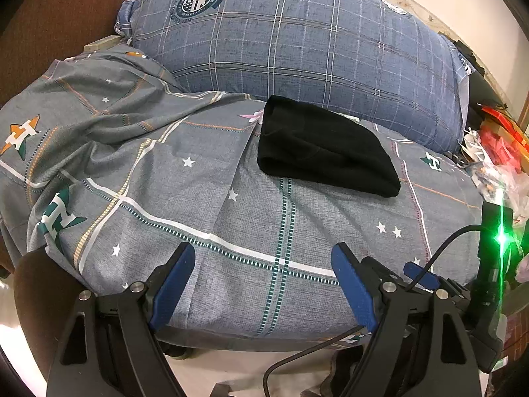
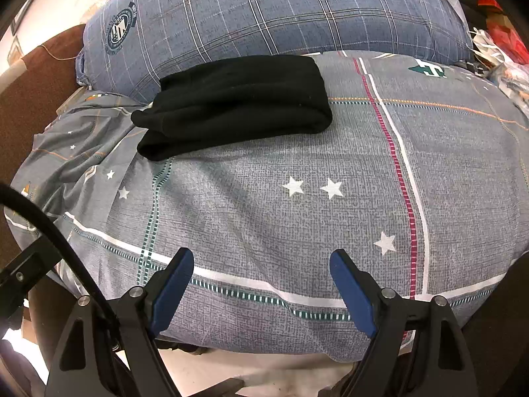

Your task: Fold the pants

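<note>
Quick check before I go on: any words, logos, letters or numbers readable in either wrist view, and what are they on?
"H": big block letters, green or white on orange stars, printed across the grey bedsheet.
Round crest on the blue plaid pillow: has ring text and a banner, too small and blurred to read.
Folded black pants: no label or text visible.
No numbers visible.

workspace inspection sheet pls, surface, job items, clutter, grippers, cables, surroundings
surface: grey star-print bedsheet, rumpled at its left side.
job's things: black pants lie folded in a compact bundle, touching the blue plaid pillow.
clutter: plastic bags and red packaging at the bed's right edge.
grippers: left hand-held gripper and right hand-held gripper open, empty, short of the pants.
cables: black cable by the left gripper.
surroundings: brown upholstery, pale wall.
</note>
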The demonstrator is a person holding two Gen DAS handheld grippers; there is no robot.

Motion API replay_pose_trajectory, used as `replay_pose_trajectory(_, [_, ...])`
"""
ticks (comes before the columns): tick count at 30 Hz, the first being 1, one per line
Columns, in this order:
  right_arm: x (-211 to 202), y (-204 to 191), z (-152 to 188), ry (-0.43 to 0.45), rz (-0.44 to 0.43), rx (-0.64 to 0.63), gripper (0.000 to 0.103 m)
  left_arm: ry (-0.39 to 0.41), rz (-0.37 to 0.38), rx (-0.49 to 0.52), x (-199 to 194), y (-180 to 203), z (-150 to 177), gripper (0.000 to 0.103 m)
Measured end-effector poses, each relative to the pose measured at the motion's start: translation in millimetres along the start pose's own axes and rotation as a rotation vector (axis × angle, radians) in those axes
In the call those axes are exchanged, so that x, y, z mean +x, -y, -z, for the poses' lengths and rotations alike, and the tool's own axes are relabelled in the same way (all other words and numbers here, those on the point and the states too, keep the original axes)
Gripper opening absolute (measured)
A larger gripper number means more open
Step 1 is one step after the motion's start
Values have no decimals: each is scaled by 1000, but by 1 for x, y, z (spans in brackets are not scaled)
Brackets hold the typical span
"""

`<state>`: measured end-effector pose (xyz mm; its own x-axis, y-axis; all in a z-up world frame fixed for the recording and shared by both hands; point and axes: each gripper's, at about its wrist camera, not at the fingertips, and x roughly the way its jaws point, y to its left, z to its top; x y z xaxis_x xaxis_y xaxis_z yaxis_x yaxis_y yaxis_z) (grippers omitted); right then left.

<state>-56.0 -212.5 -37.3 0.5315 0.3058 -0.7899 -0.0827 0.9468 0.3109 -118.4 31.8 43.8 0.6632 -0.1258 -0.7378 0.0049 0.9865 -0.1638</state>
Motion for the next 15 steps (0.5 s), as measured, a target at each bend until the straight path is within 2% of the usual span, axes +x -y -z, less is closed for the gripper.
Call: replay_pose_trajectory(15, [5,1,2,-18,7,-2,89,-1,-13,-2,0,-1,1,84])
